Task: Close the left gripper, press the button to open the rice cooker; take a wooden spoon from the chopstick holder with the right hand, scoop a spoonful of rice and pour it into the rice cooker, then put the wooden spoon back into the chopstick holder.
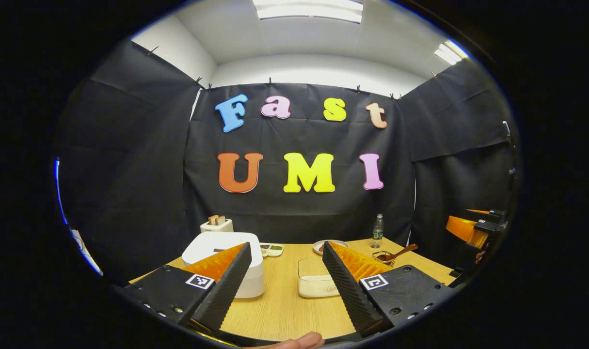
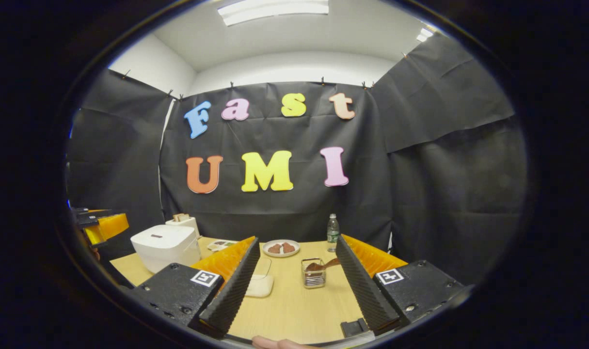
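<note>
nothing started, both grippers wide

left gripper (image 1: 284,271) and right gripper (image 2: 296,271) hang over the table (image 1: 279,310) w/ jaws spread, holding nothing. rice cooker (image 1: 226,252) sits lid down, front-left. step one is pending: left jaws must clench, then press the button (not discernible here). wooden spoon (image 2: 323,265) waits in the chopstick holder (image 2: 313,278), w/ open tabletop around it.

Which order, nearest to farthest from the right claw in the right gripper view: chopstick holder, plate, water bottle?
From the right claw, which is open:
1. Chopstick holder, just ahead between the fingers, with the wooden spoon in it.
2. Plate, farther back, slightly left.
3. Water bottle, at the table's far edge by the wall, slightly right.
</note>
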A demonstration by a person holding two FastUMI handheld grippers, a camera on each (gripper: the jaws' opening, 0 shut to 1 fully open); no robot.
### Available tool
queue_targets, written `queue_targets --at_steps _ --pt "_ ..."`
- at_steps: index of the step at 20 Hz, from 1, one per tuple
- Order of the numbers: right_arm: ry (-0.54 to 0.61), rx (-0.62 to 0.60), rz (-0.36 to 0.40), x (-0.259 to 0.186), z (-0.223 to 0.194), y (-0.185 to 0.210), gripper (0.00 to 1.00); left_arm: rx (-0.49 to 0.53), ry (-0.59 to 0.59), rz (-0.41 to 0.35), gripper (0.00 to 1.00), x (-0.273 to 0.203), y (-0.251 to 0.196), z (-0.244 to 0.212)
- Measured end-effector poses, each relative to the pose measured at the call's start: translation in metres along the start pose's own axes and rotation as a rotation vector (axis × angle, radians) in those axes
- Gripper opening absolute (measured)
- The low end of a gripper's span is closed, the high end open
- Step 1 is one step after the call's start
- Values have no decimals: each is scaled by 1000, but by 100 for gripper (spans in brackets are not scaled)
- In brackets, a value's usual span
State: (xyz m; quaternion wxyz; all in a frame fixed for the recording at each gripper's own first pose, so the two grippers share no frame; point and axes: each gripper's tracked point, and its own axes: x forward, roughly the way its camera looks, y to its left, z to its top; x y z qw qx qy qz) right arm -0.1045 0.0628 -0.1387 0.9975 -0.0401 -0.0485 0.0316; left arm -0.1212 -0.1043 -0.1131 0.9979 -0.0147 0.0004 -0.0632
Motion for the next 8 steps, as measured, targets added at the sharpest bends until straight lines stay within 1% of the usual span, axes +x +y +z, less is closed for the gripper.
queue_targets --at_steps 3,4,8 --pt "-7 -1 -5 -4 1 -2 100 6 4 2 94 -1 0 -3" --pt "-8 0 -6 -3 3 -3 97 6 6 1 94 0 0 -4" --pt "-7 5 -11 -4 2 -6 97 2 -2 9 94 0 2 -1"
